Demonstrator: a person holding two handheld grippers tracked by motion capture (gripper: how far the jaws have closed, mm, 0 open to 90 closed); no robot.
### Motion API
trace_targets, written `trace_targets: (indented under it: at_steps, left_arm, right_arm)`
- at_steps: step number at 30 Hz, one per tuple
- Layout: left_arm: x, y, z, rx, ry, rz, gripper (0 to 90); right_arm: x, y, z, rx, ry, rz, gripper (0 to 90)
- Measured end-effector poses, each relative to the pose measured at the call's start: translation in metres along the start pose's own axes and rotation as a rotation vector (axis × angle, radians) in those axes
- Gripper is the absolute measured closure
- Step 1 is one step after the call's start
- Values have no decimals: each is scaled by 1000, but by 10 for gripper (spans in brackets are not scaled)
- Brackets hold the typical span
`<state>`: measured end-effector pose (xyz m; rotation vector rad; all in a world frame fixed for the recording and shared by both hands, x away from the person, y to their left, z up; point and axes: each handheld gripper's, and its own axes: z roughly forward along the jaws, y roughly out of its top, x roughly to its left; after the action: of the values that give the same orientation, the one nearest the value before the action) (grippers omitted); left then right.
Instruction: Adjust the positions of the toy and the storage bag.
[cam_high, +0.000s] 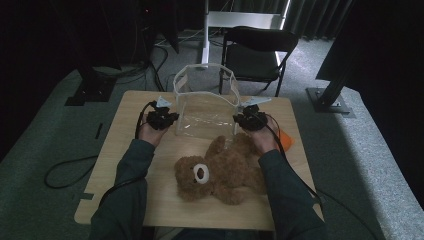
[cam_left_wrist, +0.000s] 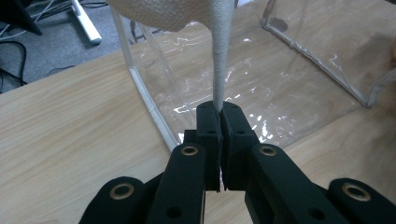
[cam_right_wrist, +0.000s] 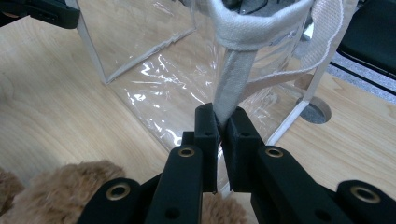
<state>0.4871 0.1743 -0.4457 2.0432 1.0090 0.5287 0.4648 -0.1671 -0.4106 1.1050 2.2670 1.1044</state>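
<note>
Clear plastic bag (cam_high: 205, 107), white fabric trim | left tongs (cam_left_wrist: 218, 114) pinching trim | right tongs (cam_right_wrist: 219, 119) pinching trim

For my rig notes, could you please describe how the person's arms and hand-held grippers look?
Both sleeves are dark teal-green. Each hand-held gripper, left and right, is black with a grey three-cornered plate on top, brass-ringed holes along its jaw arms and a trailing black cable.

clear bag (cam_high: 205, 107), white trim (cam_left_wrist: 220, 56), brown teddy bear (cam_high: 220, 172)
</note>
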Motion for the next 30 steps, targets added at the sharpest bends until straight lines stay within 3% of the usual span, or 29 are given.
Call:
trace_targets:
  at_steps: [10,30]
  left_arm:
    - [-13,-10,-12,-5,-19,21,880]
    - [-32,-32,-36,-36,-53,22,879]
  right_arm:
    - [4,-15,-14,-19,27,-5,846]
    - [37,-40,-47,-14,66,-131,843]
